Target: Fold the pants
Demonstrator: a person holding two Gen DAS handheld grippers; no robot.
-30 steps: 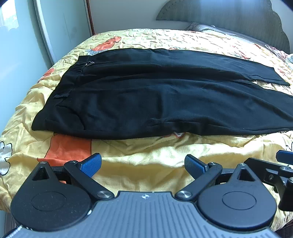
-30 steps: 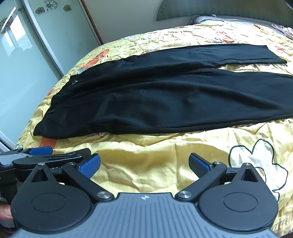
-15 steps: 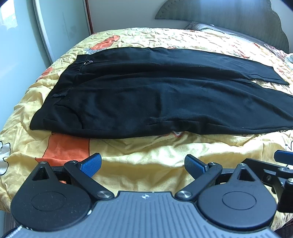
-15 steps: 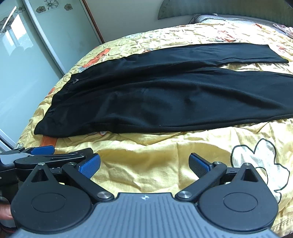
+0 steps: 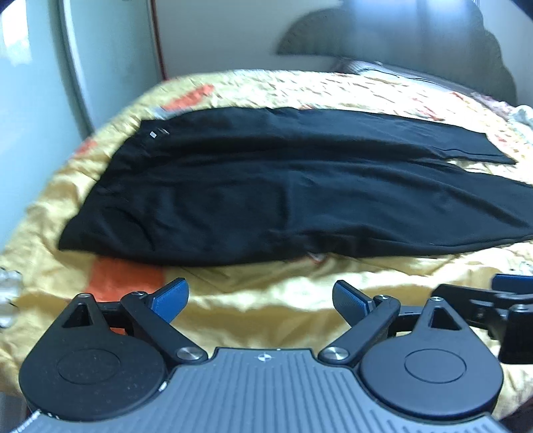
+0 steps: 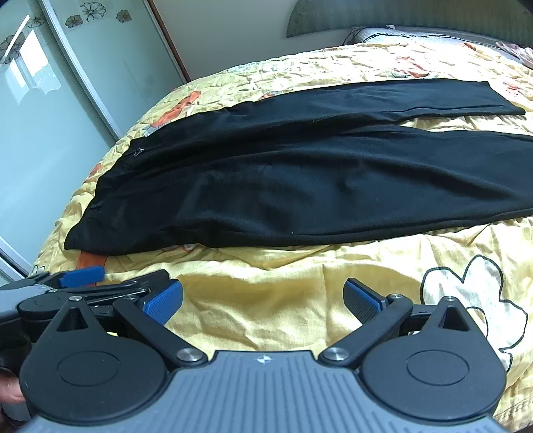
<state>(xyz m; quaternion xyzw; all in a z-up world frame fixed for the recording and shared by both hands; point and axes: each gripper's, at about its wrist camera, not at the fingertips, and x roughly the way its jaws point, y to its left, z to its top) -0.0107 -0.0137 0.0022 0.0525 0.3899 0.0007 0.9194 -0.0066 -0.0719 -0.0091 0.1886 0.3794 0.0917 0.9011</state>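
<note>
**Grippers poised, pants unfolded**

Left gripper (image 5: 261, 299) and right gripper (image 6: 263, 299) hover wide open and empty near the black pants (image 6: 299, 186), spread flat across the yellow quilt (image 6: 283, 293), legs apart, probably so one can fold over.

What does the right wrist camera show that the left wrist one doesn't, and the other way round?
Only the right wrist view shows the flower decals on the glass door, a big white flower printed on the bedspread, and the left gripper at its left edge. Only the left wrist view shows an orange patch of bedspread just ahead of its fingers, and the right gripper at its right edge. Both show the black pants spread flat on the yellow bedspread, neither gripper touching them, both with jaws open.
</note>
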